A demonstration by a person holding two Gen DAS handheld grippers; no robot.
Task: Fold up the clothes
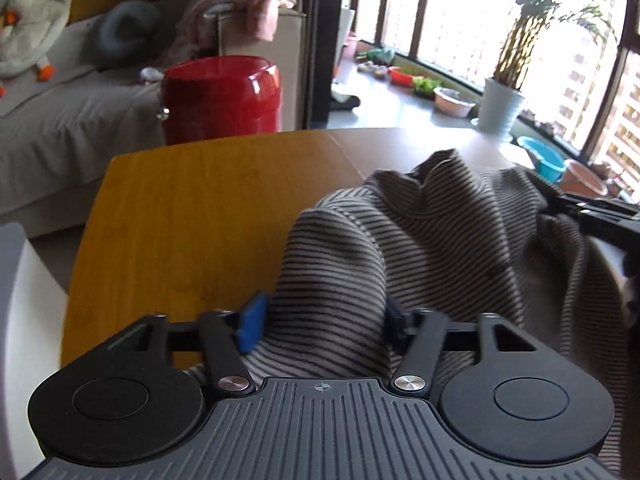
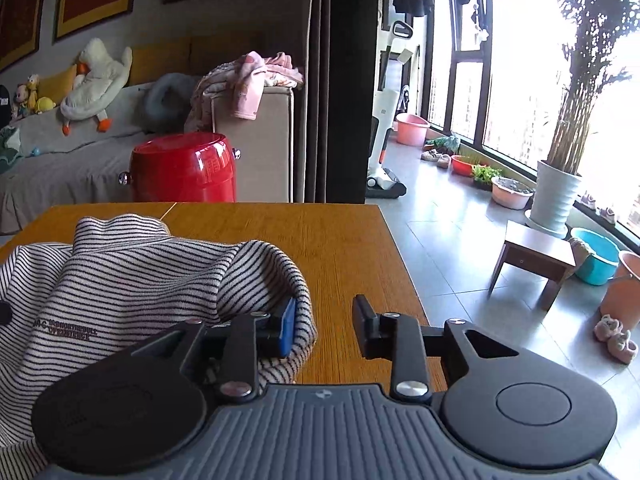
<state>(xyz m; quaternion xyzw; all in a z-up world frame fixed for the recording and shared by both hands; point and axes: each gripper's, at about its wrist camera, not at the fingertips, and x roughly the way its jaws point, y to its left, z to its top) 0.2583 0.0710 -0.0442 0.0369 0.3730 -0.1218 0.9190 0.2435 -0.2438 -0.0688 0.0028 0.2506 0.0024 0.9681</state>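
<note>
Left wrist view: the left gripper (image 1: 322,326) is clenching a thick bunched fold of the striped garment (image 1: 440,240) between its blue-padded fingers (image 1: 251,326); the cloth is lying heaped on the wooden table (image 1: 192,216), with a red drum-shaped stool (image 1: 220,100) standing beyond. Right wrist view: the right gripper (image 2: 326,330) is standing released, its jaws apart, the garment's (image 2: 132,276) edge draping against the left finger (image 2: 287,330) only, bare table (image 2: 320,240) showing between.

Striped garment (image 1: 420,240) blurred; hides left claw's (image 1: 324,326) right pad.
</note>
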